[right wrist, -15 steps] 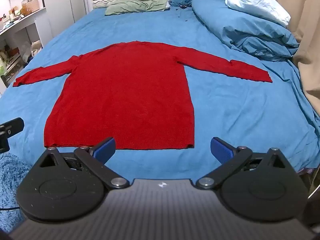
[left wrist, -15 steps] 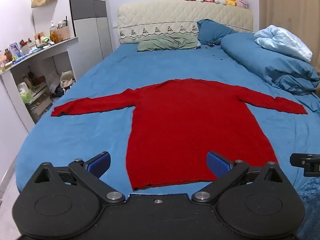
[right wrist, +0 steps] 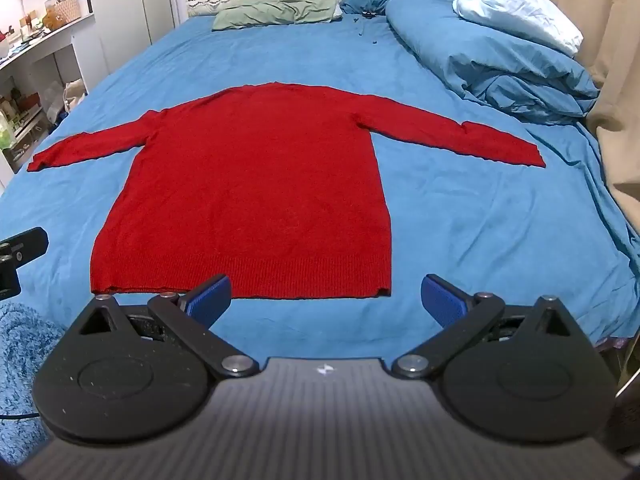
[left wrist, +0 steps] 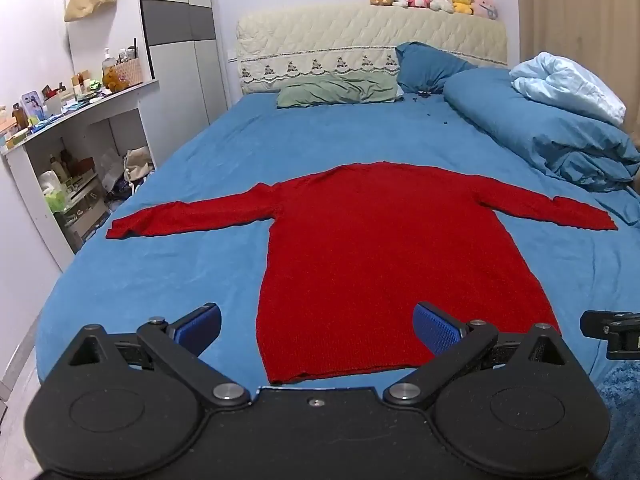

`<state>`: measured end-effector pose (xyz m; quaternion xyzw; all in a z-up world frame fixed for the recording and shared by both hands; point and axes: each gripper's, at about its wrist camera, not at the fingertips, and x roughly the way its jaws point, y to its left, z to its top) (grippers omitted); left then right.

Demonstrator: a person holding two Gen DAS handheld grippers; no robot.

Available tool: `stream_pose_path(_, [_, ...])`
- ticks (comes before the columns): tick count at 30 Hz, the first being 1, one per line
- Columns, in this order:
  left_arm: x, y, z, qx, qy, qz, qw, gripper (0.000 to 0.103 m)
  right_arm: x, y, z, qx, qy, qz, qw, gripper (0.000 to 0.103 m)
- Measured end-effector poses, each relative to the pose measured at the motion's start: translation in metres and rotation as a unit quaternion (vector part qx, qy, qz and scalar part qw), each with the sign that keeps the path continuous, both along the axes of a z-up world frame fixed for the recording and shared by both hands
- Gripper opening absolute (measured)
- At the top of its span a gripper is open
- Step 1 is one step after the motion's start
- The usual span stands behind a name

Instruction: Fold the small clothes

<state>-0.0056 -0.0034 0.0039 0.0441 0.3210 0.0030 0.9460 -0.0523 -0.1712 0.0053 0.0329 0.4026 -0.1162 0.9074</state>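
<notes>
Compared with half a second ago, almost nothing has changed: the sweater (left wrist: 400, 264) lies just as it did, spread flat on the bed (left wrist: 168, 280) with both sleeves stretched out to the sides and its hem toward us near the bed's foot. We read that as the task not yet begun; no fold is in the cloth. Our left gripper (left wrist: 318, 326) hangs over the hem's left corner with its blue pads wide apart and nothing between them; one pad sits over bare sheet, the other over red knit, and we cannot tell that either touches. Our right gripper (right wrist: 326, 296) hovers just short of the hem's right part, jaws likewise spread wide and empty. Each view catches a black edge of the other tool at its margin, so we hold the two side by side. The blue duvet (right wrist: 488, 60) is heaped well clear on the right. We judge the next move to be a pinch on a sleeve or hem corner; the knit looks soft and may sag or bunch when lifted.
</notes>
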Motion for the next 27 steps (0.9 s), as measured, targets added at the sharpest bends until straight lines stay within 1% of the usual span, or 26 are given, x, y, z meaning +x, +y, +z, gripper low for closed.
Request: stream_pose_path(27, [0.0007, 0.0042, 0.0023, -0.003, 0.001, 0.003, 1.0, 0.103, -0.0017, -0.0033, -0.0025, -0.002, 0.003, 0.002, 1.0, 0.103])
